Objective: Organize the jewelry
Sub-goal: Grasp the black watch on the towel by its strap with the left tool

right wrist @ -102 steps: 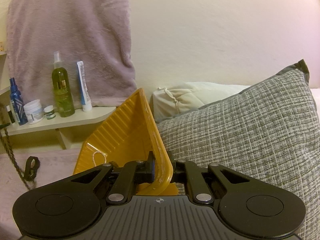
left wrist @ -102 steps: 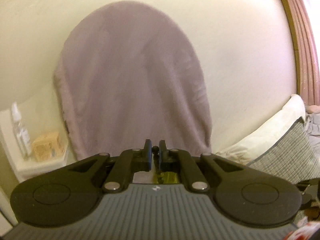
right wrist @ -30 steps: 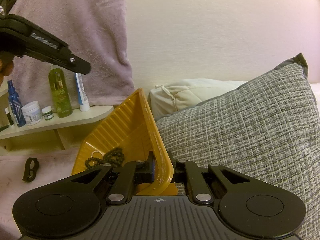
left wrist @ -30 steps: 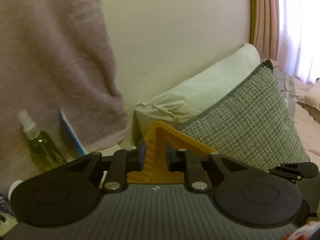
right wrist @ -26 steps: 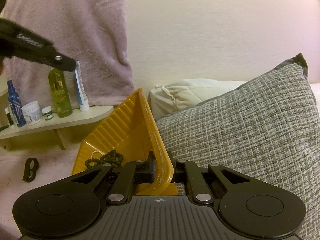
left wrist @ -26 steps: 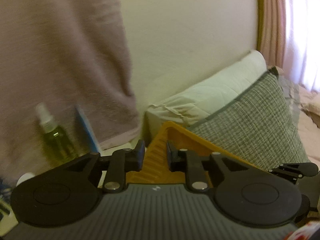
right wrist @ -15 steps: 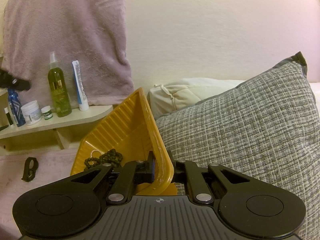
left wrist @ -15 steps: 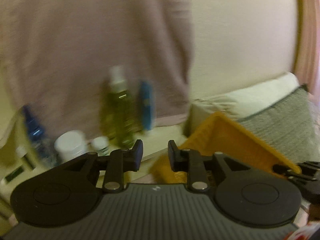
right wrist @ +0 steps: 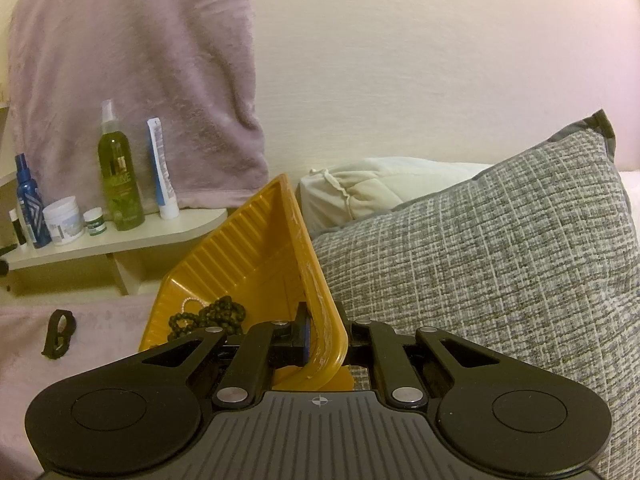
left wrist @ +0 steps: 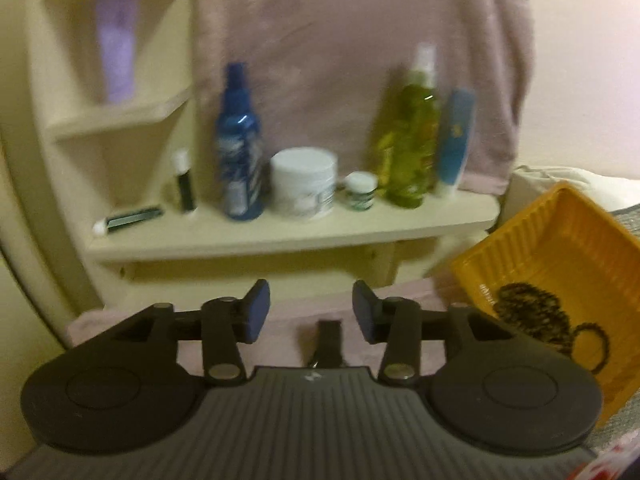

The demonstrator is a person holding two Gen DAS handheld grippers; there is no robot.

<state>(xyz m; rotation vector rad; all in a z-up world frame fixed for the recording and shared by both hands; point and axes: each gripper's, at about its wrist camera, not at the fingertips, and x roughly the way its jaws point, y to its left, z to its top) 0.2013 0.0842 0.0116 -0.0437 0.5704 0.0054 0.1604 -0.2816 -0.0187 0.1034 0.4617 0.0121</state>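
Jewelry was in the yellow tray (right wrist: 256, 256): a dark beaded necklace (right wrist: 212, 316) lay heaped on the tray floor just ahead and left of the right gripper (right wrist: 322, 342), with a thin pale strand (right wrist: 192, 301) touching its far edge. That gripper was clamped on the tray's near rim, one finger inside the wall and one outside, and the tray tilted up along its right side against the grey woven pillow (right wrist: 500, 264).

Between the widely parted fingers of the left gripper (left wrist: 311, 316), nothing was held; a small dark band (left wrist: 329, 342) (its exact form too blurred to tell) lay on the pink cover (left wrist: 288, 312) right in that gap. In the left wrist view the tray (left wrist: 560, 248) sat to the right of that gripper, the beads (left wrist: 532, 316) piled in its near corner.

Farther ahead of the left gripper stood a cream shelf (left wrist: 280, 236) carrying a blue bottle (left wrist: 240, 144), a white jar (left wrist: 303, 184), a green spray bottle (left wrist: 412, 140) and a blue-and-white tube (left wrist: 454, 144). Behind them hung a mauve towel (left wrist: 360, 40). Beyond the right gripper, a cream pillow (right wrist: 380, 188) rested against the wall.
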